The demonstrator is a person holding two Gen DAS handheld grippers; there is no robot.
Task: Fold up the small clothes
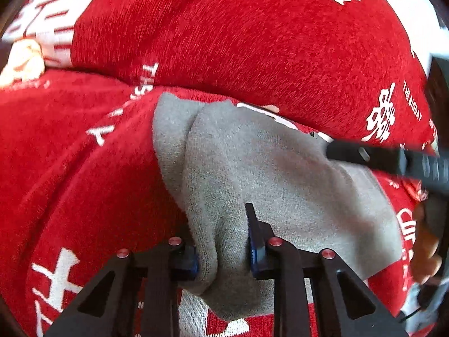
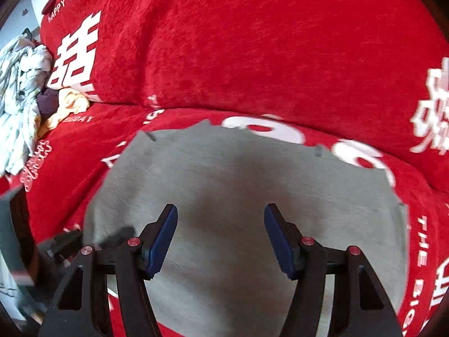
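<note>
Grey cloth (image 1: 252, 168) pinched by left gripper (image 1: 224, 252) mid-fold; right gripper (image 2: 221, 238) hovers with fingers spread (empty). Next: carry edge across red cover (image 2: 252, 42).

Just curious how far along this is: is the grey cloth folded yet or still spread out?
Mostly spread out: the grey cloth lies flat on the red cover, with one edge bunched in the left gripper.
</note>
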